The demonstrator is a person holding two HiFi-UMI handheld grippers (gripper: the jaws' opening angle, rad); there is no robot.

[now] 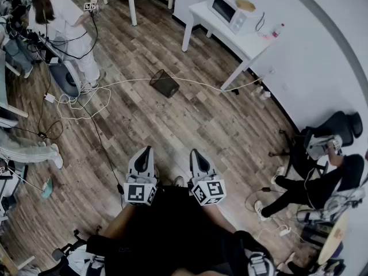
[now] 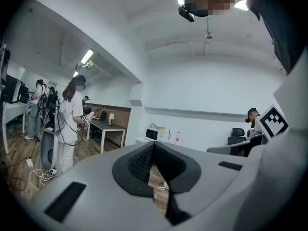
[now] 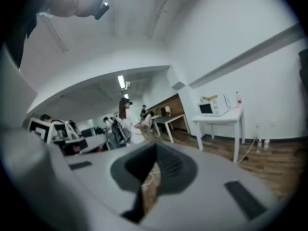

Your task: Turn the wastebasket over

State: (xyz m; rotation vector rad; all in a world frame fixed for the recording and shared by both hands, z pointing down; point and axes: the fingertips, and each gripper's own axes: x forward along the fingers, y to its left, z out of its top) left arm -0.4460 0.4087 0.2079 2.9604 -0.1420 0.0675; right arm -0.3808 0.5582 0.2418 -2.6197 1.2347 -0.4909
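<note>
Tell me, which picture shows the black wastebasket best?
The head view. It looks down on the whole wastebasket, out on the wooden floor near the white table. The left gripper view and the right gripper view show the room, but I can't find the wastebasket in either.

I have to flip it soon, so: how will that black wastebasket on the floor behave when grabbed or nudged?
The wastebasket looks like thin black mesh, so it is probably light and likely to tip or slide easily on the smooth wood floor. Its walls may flex slightly when squeezed. The white cable running beside it might snag.
</note>
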